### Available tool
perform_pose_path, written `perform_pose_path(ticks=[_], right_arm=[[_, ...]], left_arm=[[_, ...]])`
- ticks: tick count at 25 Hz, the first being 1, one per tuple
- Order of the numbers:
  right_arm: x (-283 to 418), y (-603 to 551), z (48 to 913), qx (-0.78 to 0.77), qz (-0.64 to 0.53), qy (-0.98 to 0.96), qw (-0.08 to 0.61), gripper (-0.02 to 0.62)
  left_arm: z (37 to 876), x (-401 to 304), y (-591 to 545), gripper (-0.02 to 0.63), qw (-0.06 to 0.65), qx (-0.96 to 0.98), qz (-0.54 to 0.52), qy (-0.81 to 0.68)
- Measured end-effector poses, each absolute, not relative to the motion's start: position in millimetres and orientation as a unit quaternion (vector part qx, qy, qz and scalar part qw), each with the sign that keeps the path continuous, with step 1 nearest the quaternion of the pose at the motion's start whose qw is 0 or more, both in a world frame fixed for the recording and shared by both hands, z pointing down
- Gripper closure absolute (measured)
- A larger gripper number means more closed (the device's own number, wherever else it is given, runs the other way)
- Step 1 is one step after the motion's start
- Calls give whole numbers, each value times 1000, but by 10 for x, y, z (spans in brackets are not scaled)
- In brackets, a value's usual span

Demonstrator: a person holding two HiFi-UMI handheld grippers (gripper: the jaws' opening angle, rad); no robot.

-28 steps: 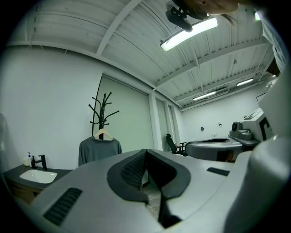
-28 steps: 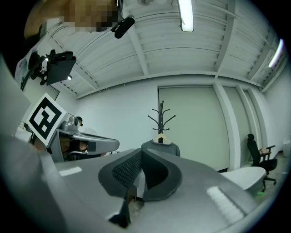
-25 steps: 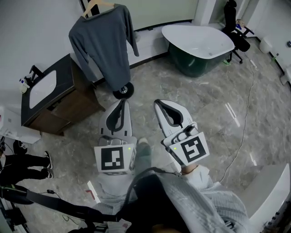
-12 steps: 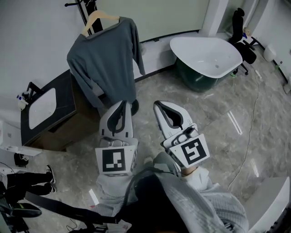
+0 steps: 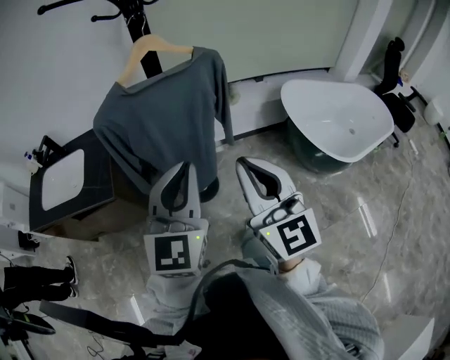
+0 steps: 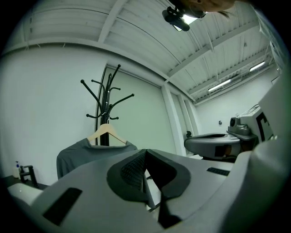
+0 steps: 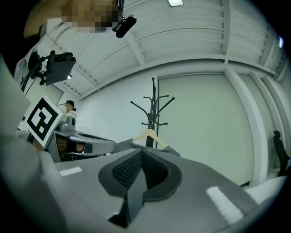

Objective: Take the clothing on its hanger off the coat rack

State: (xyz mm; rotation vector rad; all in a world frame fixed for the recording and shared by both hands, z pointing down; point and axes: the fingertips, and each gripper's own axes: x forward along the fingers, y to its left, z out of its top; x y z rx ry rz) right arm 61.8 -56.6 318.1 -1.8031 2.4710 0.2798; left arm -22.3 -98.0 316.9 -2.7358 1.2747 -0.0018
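The left gripper [image 5: 184, 167] and right gripper [image 5: 243, 162] both have their jaws pressed together, with nothing between them. Ahead of them, the grey sweater [image 5: 165, 126] hangs on a wooden hanger [image 5: 151, 48] hooked on the black coat rack [image 5: 137, 21].

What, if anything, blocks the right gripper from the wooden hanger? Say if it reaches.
Likely yes: nothing stands between the right gripper and the wooden hanger on the coat rack; its jaws are shut.
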Motion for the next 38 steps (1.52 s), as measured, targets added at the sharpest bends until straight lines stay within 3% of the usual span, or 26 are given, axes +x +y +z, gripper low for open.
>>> perform_pose_path(ticks=[13, 33, 38], right_arm=[[1286, -2351, 2788, -438, 118, 891, 26, 592], [624, -3641, 2577, -425, 155, 891, 38, 592], [556, -3808, 2569, -425, 185, 886, 10, 592]], left_arm=[[2803, 237, -2340, 601, 72, -799, -23, 596], [2533, -532, -3472, 601, 108, -766, -33, 633], [2521, -586, -3619, 601, 114, -762, -38, 636]])
